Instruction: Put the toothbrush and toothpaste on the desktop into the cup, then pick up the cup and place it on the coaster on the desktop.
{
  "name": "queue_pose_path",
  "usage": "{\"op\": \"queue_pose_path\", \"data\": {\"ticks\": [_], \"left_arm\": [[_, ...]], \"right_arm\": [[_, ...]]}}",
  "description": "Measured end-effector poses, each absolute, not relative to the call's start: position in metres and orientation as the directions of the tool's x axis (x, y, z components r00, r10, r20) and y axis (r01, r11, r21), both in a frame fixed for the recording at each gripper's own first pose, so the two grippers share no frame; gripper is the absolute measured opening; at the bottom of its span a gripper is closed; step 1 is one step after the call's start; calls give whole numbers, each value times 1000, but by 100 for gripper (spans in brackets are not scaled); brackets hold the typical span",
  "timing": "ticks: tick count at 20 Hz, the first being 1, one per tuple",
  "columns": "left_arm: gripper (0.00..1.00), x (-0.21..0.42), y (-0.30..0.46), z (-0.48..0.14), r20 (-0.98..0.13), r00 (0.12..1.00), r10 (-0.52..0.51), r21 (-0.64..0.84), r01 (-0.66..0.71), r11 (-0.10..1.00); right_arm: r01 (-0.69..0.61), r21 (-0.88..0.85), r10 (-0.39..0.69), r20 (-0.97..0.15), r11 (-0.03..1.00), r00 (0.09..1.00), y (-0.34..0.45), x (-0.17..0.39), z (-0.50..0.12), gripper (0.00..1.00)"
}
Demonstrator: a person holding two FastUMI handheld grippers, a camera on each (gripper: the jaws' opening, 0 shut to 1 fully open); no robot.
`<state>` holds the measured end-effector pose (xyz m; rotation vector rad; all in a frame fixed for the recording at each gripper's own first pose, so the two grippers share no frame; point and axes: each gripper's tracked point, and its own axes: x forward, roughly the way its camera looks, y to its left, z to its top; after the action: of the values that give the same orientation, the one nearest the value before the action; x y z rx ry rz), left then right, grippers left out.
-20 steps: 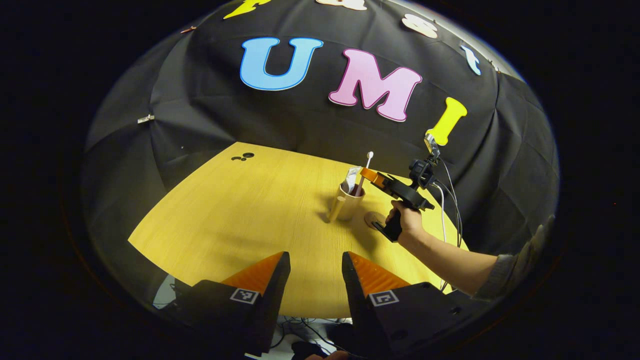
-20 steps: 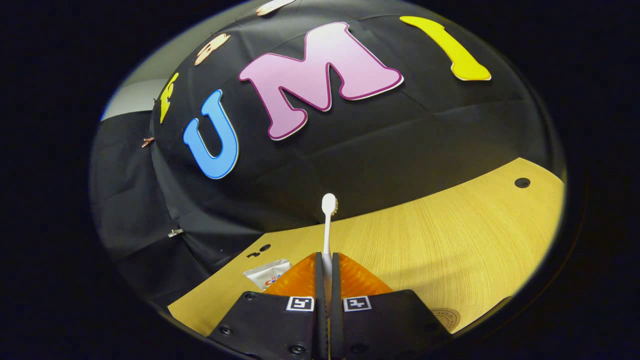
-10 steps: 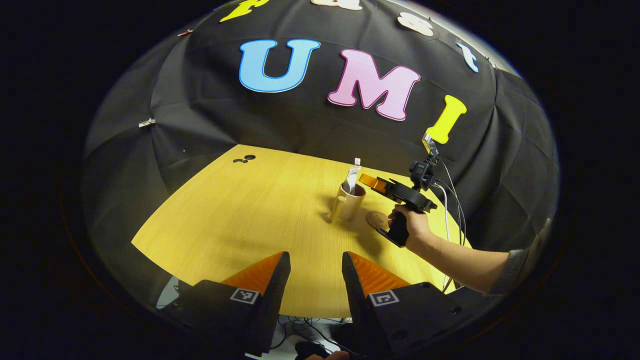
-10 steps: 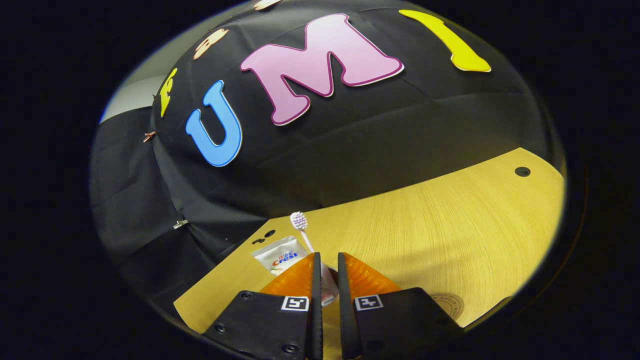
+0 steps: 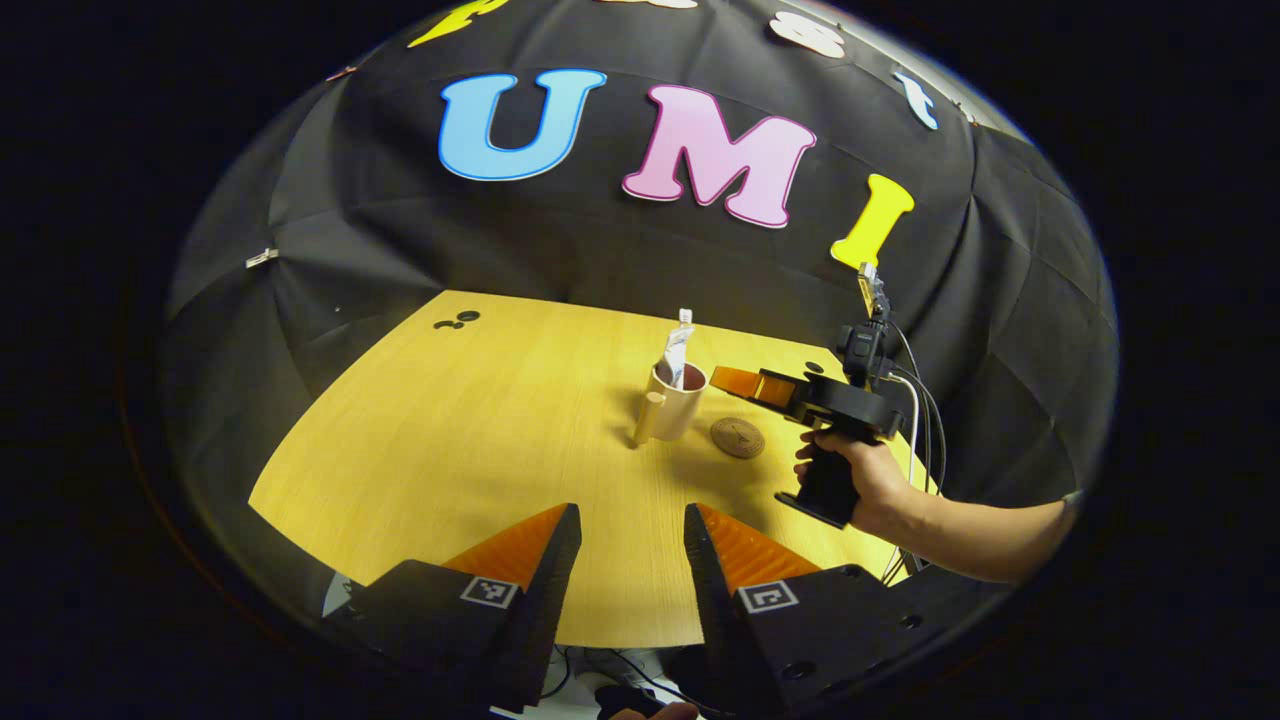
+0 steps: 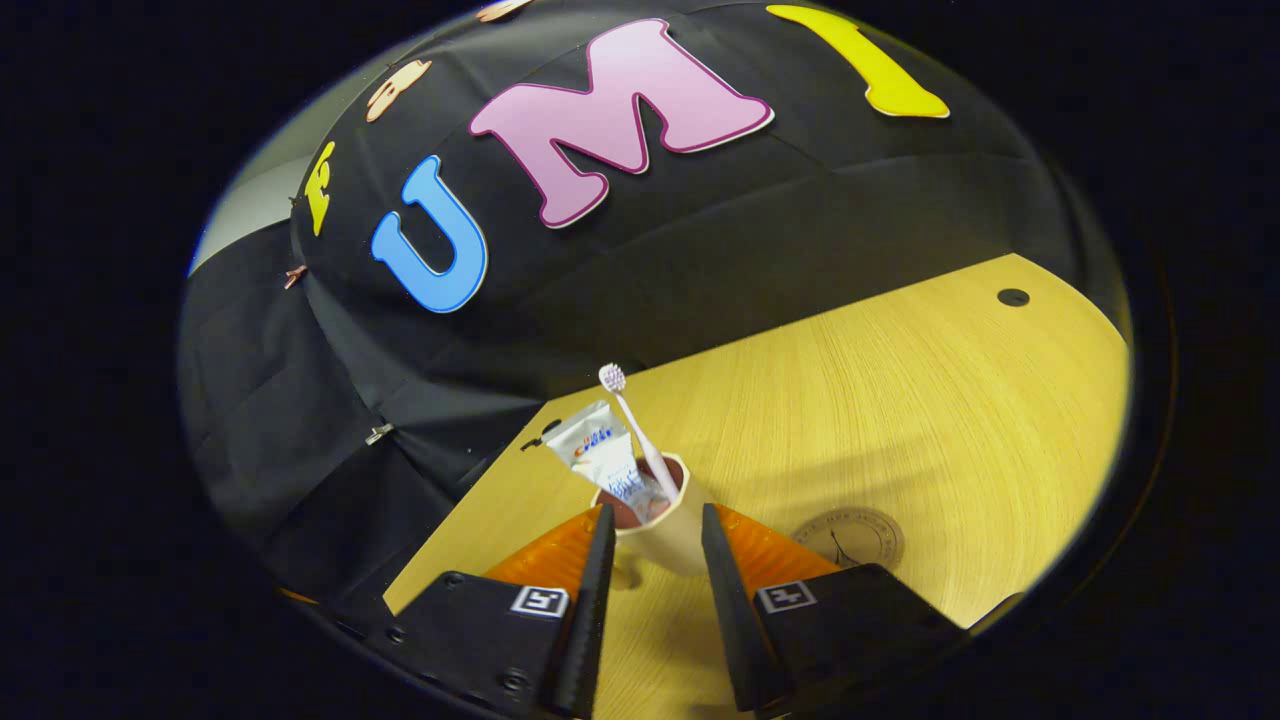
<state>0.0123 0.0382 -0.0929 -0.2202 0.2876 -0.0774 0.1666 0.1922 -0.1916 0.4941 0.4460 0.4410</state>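
A cream cup (image 6: 662,535) stands upright on a yellow wooden desktop (image 5: 480,440), its handle on the side away from the coaster (image 5: 738,437), which lies flat just beside it. The toothpaste (image 6: 603,458) and toothbrush (image 6: 634,432) already stand in the cup, long axes near vertical, bristles up. The right gripper (image 6: 652,520) is spread wide and empty, fingers flanking the cup. Next, seemingly: close on the cup and lift it over. The left gripper (image 5: 623,528), half open and empty, hangs well back from the cup.
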Motion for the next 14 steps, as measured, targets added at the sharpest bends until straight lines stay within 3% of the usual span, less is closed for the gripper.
{"op": "queue_pose_path", "data": {"ticks": [3,4,5,6,8,14], "left_arm": [[65,40,27,-96,-310,939,-150,-201,90,975],[65,51,25,-97,-328,931,-160,-191,100,976],[65,61,23,-99,-345,923,-171,-175,115,978],[65,72,22,-99,-359,916,-178,-152,131,980],[65,93,17,-97,-389,898,-207,-117,175,978],[65,160,8,-103,-503,829,-244,-2,281,960]], "right_arm": [[-283,562,525,-330,777,785,178,133,-192,57],[-273,578,529,-336,769,779,172,123,-191,49],[-262,593,535,-347,761,771,164,115,-191,71],[-252,603,538,-355,757,764,158,105,-191,79],[-231,602,528,-378,764,760,139,89,-193,84],[-193,575,498,-439,795,748,77,54,-202,88]]}}
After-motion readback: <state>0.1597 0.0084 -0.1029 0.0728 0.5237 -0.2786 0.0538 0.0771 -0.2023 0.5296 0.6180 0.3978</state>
